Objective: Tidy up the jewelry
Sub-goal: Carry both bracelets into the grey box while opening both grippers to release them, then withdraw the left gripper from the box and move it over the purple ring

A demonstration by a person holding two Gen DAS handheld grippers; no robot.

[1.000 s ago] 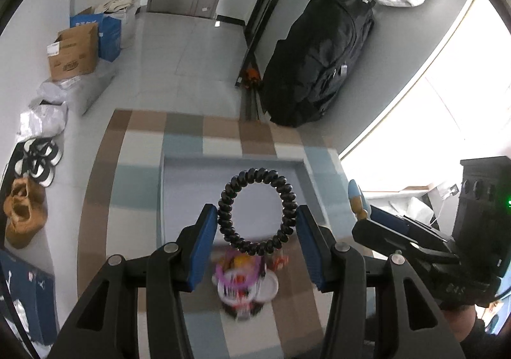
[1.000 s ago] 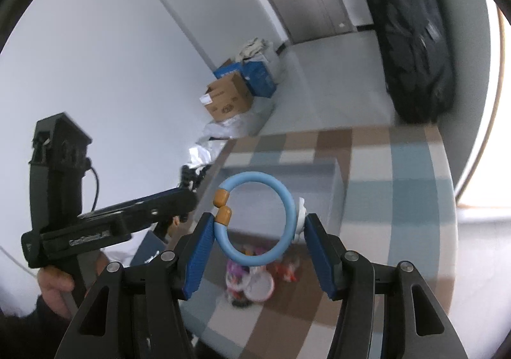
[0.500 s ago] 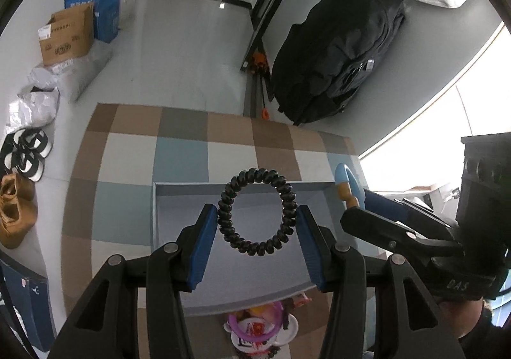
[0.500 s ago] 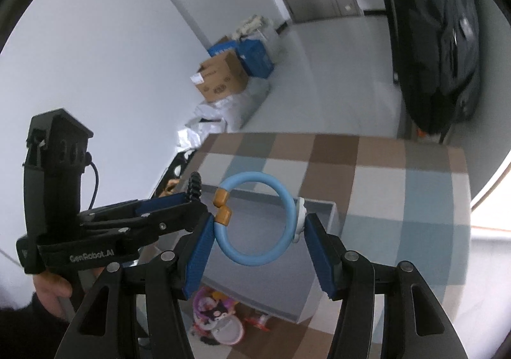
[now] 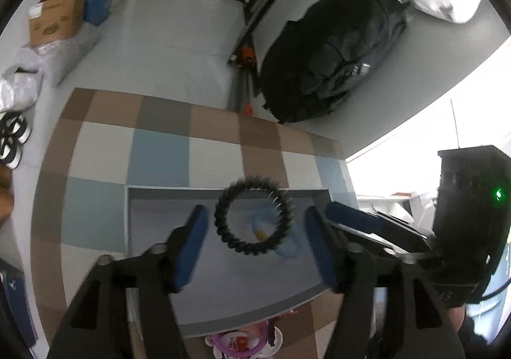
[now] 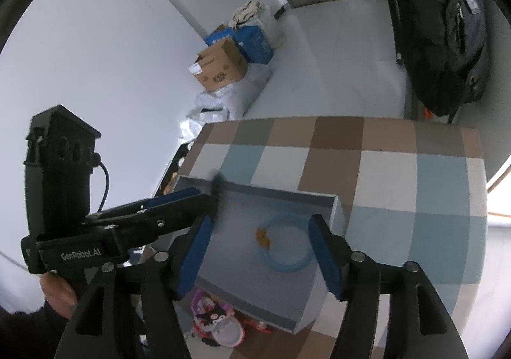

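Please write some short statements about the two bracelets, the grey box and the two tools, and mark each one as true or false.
1. The blue bracelet is in the grey box. True.
2. The left tool presses the black bracelet. False: its jaws are opening, pads clear of it.
3. The right tool holds the blue bracelet. False: it holds nothing, its jaws are opening.
4. More jewelry lies outside the box. True.

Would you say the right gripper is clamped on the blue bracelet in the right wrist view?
No; the right gripper is opening, its pads clear of the blue bracelet, which shows against the floor of the grey box.
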